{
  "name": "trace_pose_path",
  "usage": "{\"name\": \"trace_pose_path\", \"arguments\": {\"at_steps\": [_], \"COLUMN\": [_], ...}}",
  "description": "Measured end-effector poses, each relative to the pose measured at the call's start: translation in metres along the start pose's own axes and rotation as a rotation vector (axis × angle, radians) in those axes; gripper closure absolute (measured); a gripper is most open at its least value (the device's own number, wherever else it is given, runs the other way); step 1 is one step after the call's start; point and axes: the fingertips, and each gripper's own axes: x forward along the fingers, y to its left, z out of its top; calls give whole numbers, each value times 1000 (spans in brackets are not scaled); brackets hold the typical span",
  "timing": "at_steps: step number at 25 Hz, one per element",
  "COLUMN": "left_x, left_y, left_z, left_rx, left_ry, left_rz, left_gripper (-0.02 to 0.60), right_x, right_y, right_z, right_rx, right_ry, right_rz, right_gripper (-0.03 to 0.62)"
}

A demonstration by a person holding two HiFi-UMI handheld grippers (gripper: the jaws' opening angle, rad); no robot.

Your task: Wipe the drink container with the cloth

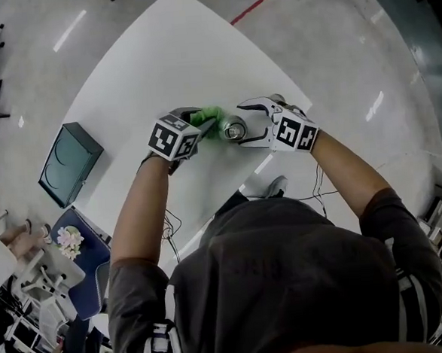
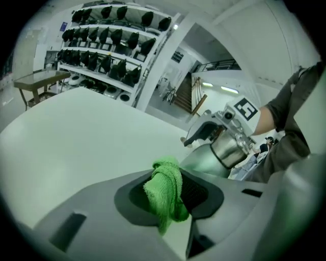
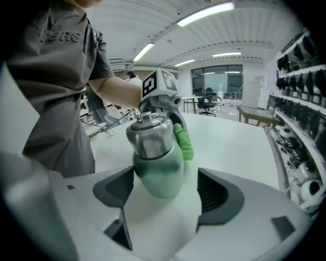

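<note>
White desk [image 1: 161,70], bearing all. Right tongs [image 3: 165,189], jaws wide, straddling but not pressing upright pale-green drink bottle with steel cap [image 3: 155,165], long axis vertical. Left tongs [image 2: 170,194], nearer for wiping, clamped on crumpled green terry cloth [image 2: 163,186], cloth touching bottle's side opposite the right tongs.

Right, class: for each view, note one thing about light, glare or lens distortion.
Head view: the table edges bow, and light streaks glare on the floor. Left gripper view: black corners, curved shelving, cloth sharp. Right gripper view: ceiling strip lights blow out; the steel cap of the bottle glints.
</note>
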Motion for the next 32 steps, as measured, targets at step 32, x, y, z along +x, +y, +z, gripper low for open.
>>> {"name": "trace_pose_path", "arguments": {"at_steps": [32], "left_x": [17], "left_y": [-58], "left_z": [77], "left_rx": [23], "left_ry": [418], "left_rz": [-788], "left_gripper": [488], "right_x": [-13], "right_y": [9], "right_z": [-12], "right_rx": [88], "right_ry": [-24], "right_rz": [-96], "right_gripper": [350]}}
